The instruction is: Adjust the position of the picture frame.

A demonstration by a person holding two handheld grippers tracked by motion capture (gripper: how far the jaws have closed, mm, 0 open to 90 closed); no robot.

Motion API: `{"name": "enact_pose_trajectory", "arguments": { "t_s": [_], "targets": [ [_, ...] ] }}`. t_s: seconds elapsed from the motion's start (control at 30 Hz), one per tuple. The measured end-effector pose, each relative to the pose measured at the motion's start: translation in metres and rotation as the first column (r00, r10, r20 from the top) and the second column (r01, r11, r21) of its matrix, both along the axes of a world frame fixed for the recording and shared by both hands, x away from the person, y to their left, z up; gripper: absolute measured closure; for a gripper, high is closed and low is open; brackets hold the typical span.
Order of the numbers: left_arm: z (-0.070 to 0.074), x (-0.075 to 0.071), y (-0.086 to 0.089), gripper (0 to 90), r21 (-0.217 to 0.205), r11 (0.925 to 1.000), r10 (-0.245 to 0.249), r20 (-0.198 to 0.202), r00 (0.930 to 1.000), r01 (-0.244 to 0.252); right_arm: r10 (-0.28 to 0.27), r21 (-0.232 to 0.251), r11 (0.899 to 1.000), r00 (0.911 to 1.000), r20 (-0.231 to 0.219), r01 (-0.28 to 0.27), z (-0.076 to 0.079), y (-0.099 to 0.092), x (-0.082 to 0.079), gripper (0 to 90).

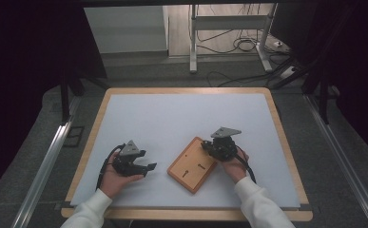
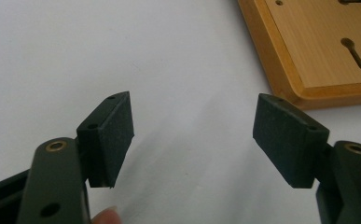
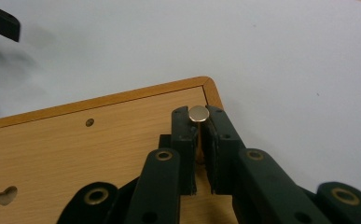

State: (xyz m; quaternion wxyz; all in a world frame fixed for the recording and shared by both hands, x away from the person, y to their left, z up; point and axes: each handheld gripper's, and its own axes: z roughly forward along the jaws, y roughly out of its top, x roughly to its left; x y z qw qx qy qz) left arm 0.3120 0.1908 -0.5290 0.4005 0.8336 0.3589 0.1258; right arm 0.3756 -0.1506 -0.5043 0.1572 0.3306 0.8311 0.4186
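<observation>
We have our right tool (image 3: 199, 140) clamped on a small metal peg (image 3: 199, 113), its round flat head showing just above the two pads. The peg stands upright at the corner of the wooden board (image 3: 75, 140), which in the high view lies on the table (image 1: 172, 118) at about five o'clock from the centre, turned at a slant. We judge the step in hand to be the grip on this peg: either drawing it out of the board or seating it, and we cannot tell which.

The next move calls for a straight pull or push along the peg's own axis. The board lies loose on the table, so it may lift or slide with the peg. Our left tool (image 2: 194, 135) is free for that: its pads (image 2: 117, 135) stand wide apart with nothing between them, low over the table at about eight o'clock, the near corner of the board just beyond them. Pressing it down on the board's near edge would steady things.

On the board's face we see keyhole slots (image 2: 354, 52) and small round holes (image 3: 90, 122); these lie apart from the peg and do not hinder it. The white table surface around is otherwise bare.

Farther off, at twelve o'clock beyond the table, a metal stand (image 1: 193, 42) and loose cables (image 1: 241, 45) rest on the floor, well clear of our work.
</observation>
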Motion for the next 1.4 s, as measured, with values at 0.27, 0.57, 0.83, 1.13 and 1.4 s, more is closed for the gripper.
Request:
{"name": "enact_pose_trajectory", "arguments": {
  "t_s": [0.27, 0.57, 0.83, 1.13, 1.4],
  "targets": [
    [0.001, 0.0, 0.002, 28.8, -0.005, 1.0, 0.002, 0.003, 1.0, -0.002, 0.073, 0.027, 0.997, 0.9969, 0.03, -0.074, 0.004, 0.014, 0.002, 81.7],
    [0.001, -0.001, 0.003, 28.8, -0.014, 0.9999, 0.007, 0.004, 1.0, -0.007, 0.146, 0.035, 0.989, 0.9893, 0.011, -0.146, -0.003, 0.043, 0.01, 81.8],
    [0.002, 0.0, 0.004, 28.8, -0.016, 0.9998, 0.008, 0.006, 1.0, -0.008, 0.178, 0.046, 0.983, 0.984, -0.018, -0.177, -0.011, 0.061, 0.014, 81.9],
    [0.001, 0.0, 0.004, 28.9, -0.015, 0.9999, 0.006, 0.006, 1.0, -0.006, 0.169, 0.114, 0.981, 0.9831, -0.07, -0.16, -0.014, 0.057, 0.019, 72.0],
    [0.003, -0.001, 0.004, 28.8, -0.016, 0.9999, 0.005, 0.007, 1.0, -0.004, 0.104, 0.027, 0.994, 0.9939, -0.038, -0.103, -0.003, 0.043, 0.003, 49.5]
  ]
}}
